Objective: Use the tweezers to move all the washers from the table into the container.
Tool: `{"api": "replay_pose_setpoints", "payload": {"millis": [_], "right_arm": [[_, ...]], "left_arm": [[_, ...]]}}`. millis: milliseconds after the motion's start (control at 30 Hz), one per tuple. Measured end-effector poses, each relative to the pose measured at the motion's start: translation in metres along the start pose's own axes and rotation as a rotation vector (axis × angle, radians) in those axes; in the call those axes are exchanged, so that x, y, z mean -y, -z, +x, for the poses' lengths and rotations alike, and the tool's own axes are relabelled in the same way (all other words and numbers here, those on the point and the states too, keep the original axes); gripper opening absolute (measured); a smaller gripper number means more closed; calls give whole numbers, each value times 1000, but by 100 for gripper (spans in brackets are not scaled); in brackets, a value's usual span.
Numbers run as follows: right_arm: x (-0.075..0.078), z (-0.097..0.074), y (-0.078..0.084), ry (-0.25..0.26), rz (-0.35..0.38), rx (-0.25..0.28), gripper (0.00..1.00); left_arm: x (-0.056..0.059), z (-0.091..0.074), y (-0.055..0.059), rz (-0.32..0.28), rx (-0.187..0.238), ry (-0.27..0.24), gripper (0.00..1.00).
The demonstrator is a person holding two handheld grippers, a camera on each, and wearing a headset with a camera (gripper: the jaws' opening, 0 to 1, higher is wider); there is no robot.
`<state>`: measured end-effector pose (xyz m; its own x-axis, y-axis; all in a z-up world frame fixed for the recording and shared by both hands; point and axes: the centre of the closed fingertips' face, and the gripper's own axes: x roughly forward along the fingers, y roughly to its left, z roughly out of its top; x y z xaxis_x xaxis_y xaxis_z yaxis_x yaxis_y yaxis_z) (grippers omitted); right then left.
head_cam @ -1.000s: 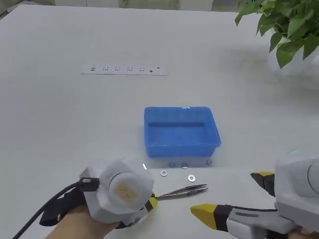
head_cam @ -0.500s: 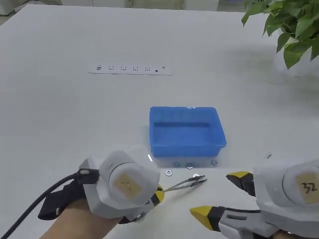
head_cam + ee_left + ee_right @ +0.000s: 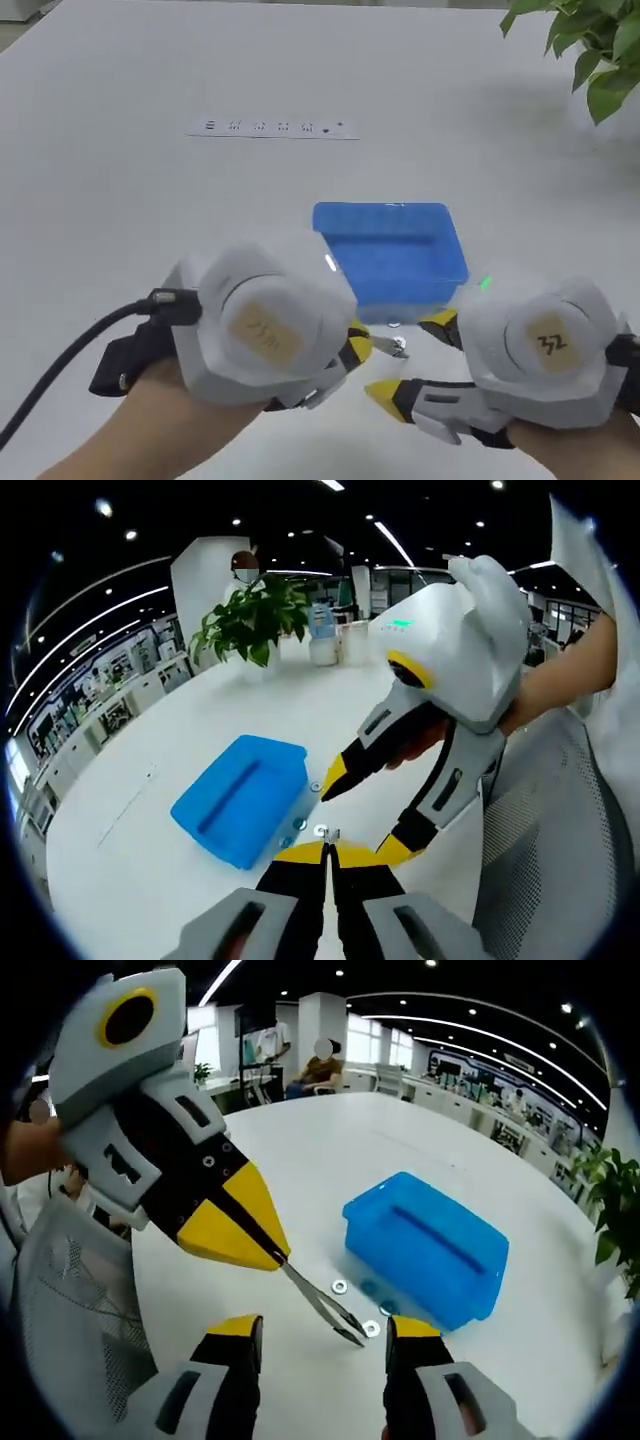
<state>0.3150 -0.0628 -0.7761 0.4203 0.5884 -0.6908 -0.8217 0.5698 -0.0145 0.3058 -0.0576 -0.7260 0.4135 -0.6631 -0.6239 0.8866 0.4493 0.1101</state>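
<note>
White counter (image 3: 150,220) carries everything, and the blue container (image 3: 390,245) stands on it just beyond both tools. The left tool (image 3: 352,352) is closed tight on the back end of the tweezers (image 3: 318,1303). The right tool (image 3: 322,1328) stands wide open with nothing between its jaws.

Compared with one second ago, the two tools have come close together in front of the container. The points of the tweezers were then held flat near the washers, and now they slant down onto one washer (image 3: 371,1329) on the counter, near the front wall of the container. Another washer (image 3: 340,1286) lies near it, and more lie at the foot of the container. I cannot tell if the points already pinch the washer or only touch it.

I judge that the picking is only beginning. All the washers that I see lie on the counter, so nearly the whole task remains. The open right tool seems ready to steady the tweezers.
</note>
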Motion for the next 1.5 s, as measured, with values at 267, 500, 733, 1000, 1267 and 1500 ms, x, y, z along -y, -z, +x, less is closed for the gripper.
{"api": "replay_pose_setpoints", "payload": {"millis": [267,500,733,1000,1267,1500], "right_arm": [[0,16,-14,-16,-11,39,21],[4,20,-29,-32,-4,86,10],[8,25,-31,-58,44,107,8],[9,33,-25,-62,42,88,8],[11,32,-24,-59,15,73,10],[9,32,-34,-63,-67,71,7]], "left_arm": [[-5,-7,-11,31,23,-10,0],[-15,-11,-18,76,32,-37,0],[-21,-8,-18,76,27,-44,0],[-24,0,-12,83,6,-38,0],[-28,1,-12,71,11,-38,0],[-28,3,-13,66,18,-46,0]]}}
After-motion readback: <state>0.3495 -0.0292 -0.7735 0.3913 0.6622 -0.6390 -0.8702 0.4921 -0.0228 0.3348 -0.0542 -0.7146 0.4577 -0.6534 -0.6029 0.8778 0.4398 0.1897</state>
